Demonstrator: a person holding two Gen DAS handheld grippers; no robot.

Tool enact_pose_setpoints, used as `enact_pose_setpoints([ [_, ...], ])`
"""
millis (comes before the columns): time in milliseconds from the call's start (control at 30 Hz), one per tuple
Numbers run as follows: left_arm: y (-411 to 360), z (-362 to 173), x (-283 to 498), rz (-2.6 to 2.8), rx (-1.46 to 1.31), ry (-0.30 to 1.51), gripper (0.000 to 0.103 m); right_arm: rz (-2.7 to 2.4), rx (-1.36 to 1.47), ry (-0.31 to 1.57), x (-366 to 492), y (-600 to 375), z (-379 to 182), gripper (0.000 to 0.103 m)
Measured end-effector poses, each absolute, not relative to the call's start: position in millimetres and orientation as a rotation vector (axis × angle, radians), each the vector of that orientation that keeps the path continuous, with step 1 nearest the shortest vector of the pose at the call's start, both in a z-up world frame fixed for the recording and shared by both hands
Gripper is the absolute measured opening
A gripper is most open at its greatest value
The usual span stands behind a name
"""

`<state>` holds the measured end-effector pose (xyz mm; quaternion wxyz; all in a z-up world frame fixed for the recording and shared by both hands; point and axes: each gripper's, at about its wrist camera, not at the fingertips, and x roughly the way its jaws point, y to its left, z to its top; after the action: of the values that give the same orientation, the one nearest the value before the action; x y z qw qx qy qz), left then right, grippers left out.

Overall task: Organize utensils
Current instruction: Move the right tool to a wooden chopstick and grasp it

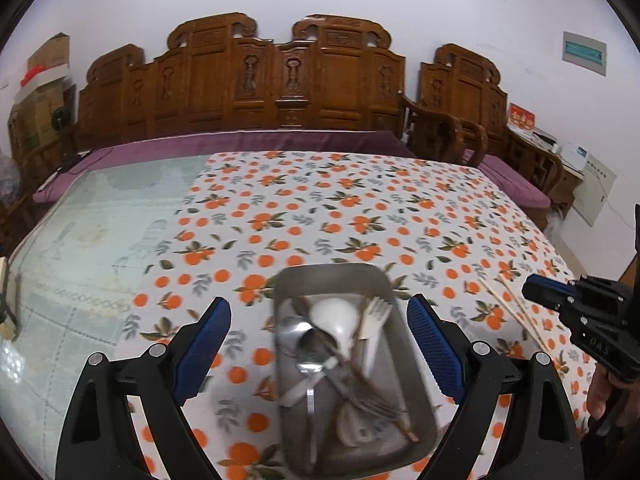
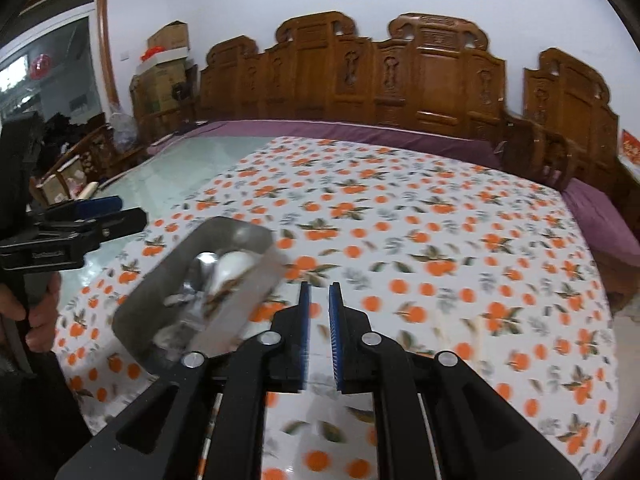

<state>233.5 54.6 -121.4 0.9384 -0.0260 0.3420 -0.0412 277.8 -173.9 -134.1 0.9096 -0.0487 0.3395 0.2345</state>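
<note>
A steel tray (image 1: 332, 276) lies on the orange-print tablecloth and holds several utensils: a white ladle spoon (image 1: 334, 314), a white fork (image 1: 376, 320), metal spoons (image 1: 312, 350) and a metal fork. My left gripper (image 1: 318, 322) is open, its blue pads either side of the tray, holding nothing. A pair of wooden chopsticks (image 1: 514, 310) lies on the cloth right of the tray, beside my right gripper (image 1: 538, 290). In the right wrist view my right gripper (image 2: 319, 294) has its pads nearly closed with a narrow gap and nothing between them; the tray (image 2: 240, 234) is to its left.
The tablecloth (image 1: 360, 216) covers the right part of a glass-topped table (image 1: 100, 216). A carved wooden bench with a purple cushion (image 1: 248, 140) stands behind the table. The left gripper shows at the left in the right wrist view (image 2: 116, 210).
</note>
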Motion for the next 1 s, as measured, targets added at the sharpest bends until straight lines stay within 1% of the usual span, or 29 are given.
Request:
enact_pose_setpoints([
  [33, 48.2, -122.8, 233.4, -0.092, -0.056, 0.704, 0.086, 0.467, -0.111, 0.701, 278.1, -181.5, -135.1, 0.025],
  [67, 42.1, -124.3, 233.4, -0.104, -0.057, 0.711, 0.086, 0.453, -0.121, 0.704, 278.5, -186.9, -136.9, 0.029],
  [200, 19.0, -130.3, 230.2, -0.125, -0.018, 0.721, 0.086, 0.377, -0.15, 0.726, 285.3, -217.3, -147.9, 0.029],
  [267, 11.5, -133.6, 229.2, -0.131, -0.02, 0.728, 0.086, 0.348, -0.144, 0.734, 287.2, -232.6, -156.4, 0.034],
  [300, 7.7, -136.1, 228.9, -0.135, -0.024, 0.734, 0.086, 0.331, -0.142, 0.739, 287.8, -238.2, -161.5, 0.035],
  [467, -7.5, -145.0, 228.7, -0.146, -0.006, 0.751, 0.086, 0.305, -0.087, 0.805, 292.4, -263.8, -184.2, 0.035],
  [900, -33.3, -152.1, 221.7, -0.169, 0.038, 0.73, 0.086, 0.273, -0.129, 0.914, 308.7, -280.9, -223.9, 0.035],
  [933, -36.1, -152.5, 220.7, -0.175, 0.036, 0.728, 0.086, 0.269, -0.139, 0.918, 310.1, -280.0, -225.9, 0.033],
  [967, -40.5, -153.3, 219.0, -0.181, 0.039, 0.725, 0.086, 0.265, -0.149, 0.927, 312.3, -279.1, -228.6, 0.026],
  [1000, -44.8, -154.1, 217.6, -0.187, 0.043, 0.724, 0.086, 0.259, -0.157, 0.935, 314.2, -279.4, -231.0, 0.025],
])
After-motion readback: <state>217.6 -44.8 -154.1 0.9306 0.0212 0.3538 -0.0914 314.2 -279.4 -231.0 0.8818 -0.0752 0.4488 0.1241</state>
